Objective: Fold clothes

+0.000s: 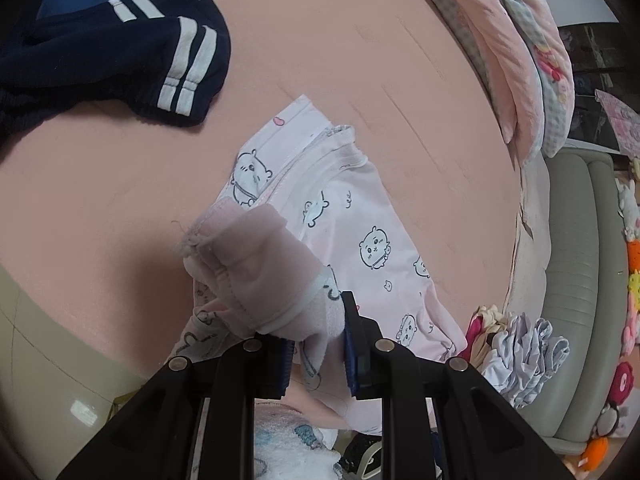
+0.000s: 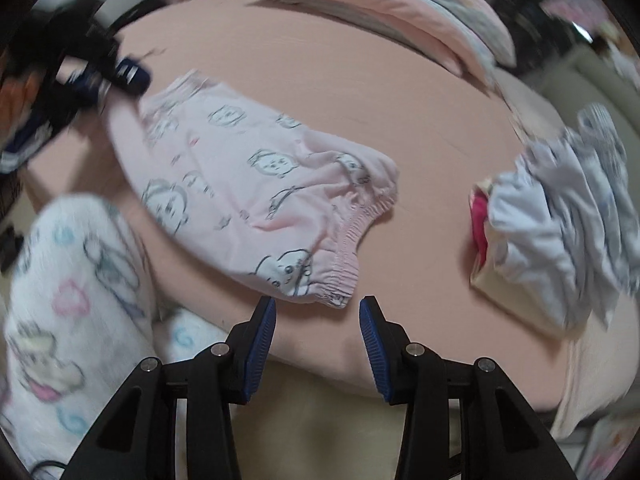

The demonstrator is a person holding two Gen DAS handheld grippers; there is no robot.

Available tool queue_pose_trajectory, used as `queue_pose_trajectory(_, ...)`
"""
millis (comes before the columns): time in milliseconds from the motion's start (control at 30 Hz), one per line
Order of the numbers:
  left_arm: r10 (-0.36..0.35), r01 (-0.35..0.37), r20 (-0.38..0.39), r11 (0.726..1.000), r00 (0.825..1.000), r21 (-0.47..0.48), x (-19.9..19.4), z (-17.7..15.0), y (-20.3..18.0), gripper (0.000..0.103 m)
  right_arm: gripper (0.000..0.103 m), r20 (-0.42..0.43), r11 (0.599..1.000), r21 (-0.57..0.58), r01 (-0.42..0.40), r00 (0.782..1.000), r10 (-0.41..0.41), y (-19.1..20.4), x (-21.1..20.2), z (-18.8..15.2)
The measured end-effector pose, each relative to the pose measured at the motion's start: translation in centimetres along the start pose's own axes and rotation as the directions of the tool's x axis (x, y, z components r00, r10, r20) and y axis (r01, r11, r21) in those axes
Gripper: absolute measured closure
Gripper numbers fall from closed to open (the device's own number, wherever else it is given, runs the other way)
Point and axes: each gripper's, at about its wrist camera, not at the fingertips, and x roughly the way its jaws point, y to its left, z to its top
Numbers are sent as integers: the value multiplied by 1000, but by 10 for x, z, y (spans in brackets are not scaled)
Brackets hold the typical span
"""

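A pale pink garment with cartoon-animal prints (image 1: 360,240) lies on the pink bed sheet (image 1: 320,40). My left gripper (image 1: 314,328) is shut on a bunched end of it, lifted off the sheet. In the right wrist view the same garment (image 2: 260,184) lies spread out, its elastic waistband (image 2: 348,256) nearest. My right gripper (image 2: 317,304) is open just in front of that waistband, with nothing between its blue pads (image 2: 262,340). The left gripper (image 2: 124,74) shows blurred at the garment's far left end.
A navy garment with white stripes (image 1: 120,40) lies at the far left of the bed. A folded pink quilt (image 1: 512,40) is at the back. A heap of pale blue clothes (image 2: 560,220) sits right. A person's fleece-pyjama leg (image 2: 72,300) stands near left.
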Motion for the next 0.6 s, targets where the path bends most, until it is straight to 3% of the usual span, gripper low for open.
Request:
queue_pose_trajectory(333, 12, -11, -22, 999, 1000, 31, -4, -6, 8, 85, 60, 16, 972, -214, 93, 996, -92, 18, 24, 17)
queue_pose_trajectory(600, 16, -15, -27, 999, 999, 40, -8, -13, 18, 85, 61, 10, 963, -255, 91, 996, -92, 23, 36, 26)
